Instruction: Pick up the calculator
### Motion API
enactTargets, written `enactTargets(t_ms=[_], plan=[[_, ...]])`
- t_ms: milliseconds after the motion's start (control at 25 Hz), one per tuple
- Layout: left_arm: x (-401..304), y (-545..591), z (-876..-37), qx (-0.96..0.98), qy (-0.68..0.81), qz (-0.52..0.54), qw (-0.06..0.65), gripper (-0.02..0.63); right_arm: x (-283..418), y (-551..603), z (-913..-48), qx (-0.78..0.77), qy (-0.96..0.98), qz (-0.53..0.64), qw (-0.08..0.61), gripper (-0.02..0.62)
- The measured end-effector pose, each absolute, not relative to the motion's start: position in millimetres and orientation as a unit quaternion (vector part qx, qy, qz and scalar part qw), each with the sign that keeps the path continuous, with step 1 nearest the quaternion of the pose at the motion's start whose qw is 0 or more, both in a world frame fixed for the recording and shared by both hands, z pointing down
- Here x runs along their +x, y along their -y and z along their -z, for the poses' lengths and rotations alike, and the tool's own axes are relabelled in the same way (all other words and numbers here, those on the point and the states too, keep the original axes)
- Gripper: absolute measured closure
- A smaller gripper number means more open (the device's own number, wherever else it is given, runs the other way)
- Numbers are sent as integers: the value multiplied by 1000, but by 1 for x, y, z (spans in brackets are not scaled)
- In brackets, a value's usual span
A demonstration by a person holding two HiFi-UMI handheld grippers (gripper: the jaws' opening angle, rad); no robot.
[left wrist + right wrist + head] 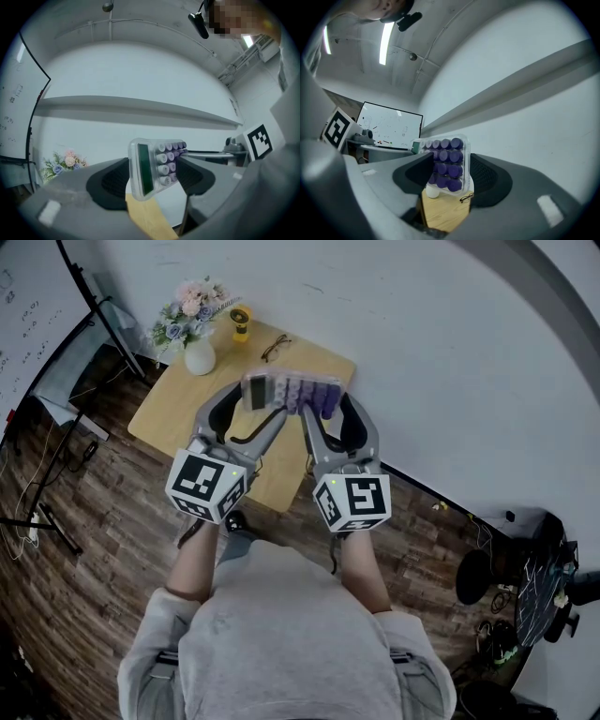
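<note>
A clear calculator (292, 390) with purple round keys and a green display hangs in the air above the wooden table (173, 413). Both grippers hold it level between them. My left gripper (260, 401) is shut on its display end, where the calculator (152, 166) stands edge-on between the dark pads. My right gripper (323, 405) is shut on the key end; there the calculator (446, 164) fills the gap between the pads, keys facing the camera. In their own views, my left gripper (154, 180) and my right gripper (449, 177) point about level toward a white wall.
On the table stand a white vase of flowers (192, 329) and a small yellow object (241, 322), with a pair of glasses (275, 348) lying near the far edge. A whiteboard on a stand (37, 334) is at the left. The floor is dark wood.
</note>
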State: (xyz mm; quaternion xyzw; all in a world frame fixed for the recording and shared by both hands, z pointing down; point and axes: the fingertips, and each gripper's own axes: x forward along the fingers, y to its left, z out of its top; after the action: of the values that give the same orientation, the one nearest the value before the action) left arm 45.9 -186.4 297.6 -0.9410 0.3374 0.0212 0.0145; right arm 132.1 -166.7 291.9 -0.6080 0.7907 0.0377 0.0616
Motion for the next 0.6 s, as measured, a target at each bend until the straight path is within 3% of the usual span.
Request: enactTargets(t_ms=[600], plan=[[52,159,-293,-941,-337,-33,21,311,139,137,-287,-611,-787,-50,68,362]])
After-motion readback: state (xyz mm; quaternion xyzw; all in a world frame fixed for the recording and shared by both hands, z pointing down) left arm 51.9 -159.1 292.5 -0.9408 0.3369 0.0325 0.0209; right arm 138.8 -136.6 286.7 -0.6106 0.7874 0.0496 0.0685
